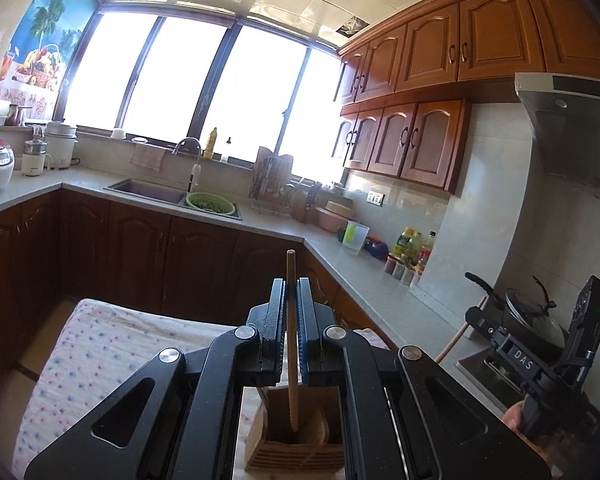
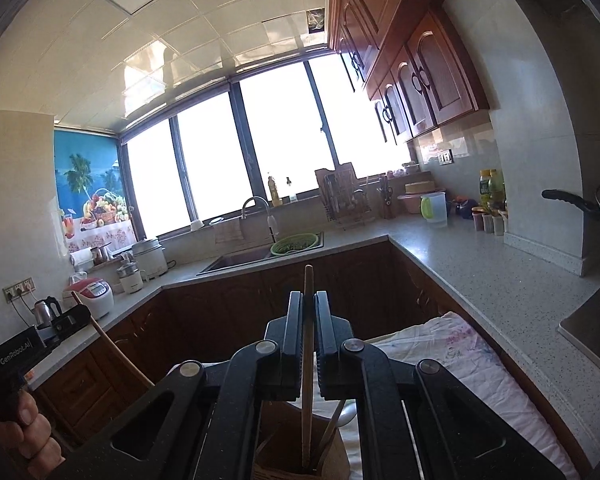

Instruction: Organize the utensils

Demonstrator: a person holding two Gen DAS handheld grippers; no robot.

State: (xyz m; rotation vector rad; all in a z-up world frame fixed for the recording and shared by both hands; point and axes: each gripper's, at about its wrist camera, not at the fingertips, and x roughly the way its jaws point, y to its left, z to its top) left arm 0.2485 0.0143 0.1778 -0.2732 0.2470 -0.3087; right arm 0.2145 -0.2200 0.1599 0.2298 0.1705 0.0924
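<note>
The left gripper is clamped on a wooden chopstick whose lower end stands in the wooden utensil holder. The right gripper is clamped on a second chopstick, likewise over the holder. Judgement: insertion is nearly complete; both releases remain.
</note>
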